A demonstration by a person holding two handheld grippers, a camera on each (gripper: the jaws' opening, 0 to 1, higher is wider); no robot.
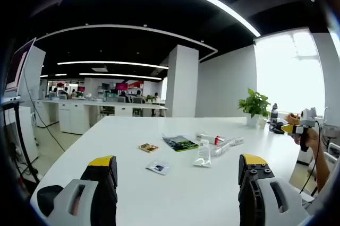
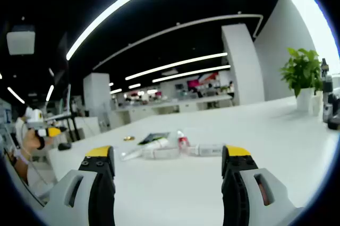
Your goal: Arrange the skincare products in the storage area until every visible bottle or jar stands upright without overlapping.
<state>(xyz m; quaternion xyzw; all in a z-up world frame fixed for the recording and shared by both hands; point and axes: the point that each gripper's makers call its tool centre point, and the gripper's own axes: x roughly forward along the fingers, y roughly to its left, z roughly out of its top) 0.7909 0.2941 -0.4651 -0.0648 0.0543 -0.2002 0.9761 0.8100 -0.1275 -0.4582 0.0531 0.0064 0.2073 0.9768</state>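
Observation:
Several skincare items lie flat in a loose group on the white table (image 1: 186, 194). A white tube (image 1: 203, 153) and a clear bottle with a red band (image 1: 218, 141) lie side by side. From the other side I see the tube (image 2: 154, 152), the red-banded bottle (image 2: 182, 140) and a clear bottle (image 2: 206, 150). My left gripper (image 1: 178, 165) hovers open over the table's near part, short of the items. My right gripper (image 2: 168, 157) is also open, with nothing between its jaws.
A dark green packet (image 1: 180, 142), a small brown packet (image 1: 148, 147) and a white sachet (image 1: 158, 168) lie near the tubes. A potted plant (image 1: 256, 104) and a dark bottle (image 1: 273, 117) stand at the table's far end. Office desks fill the background.

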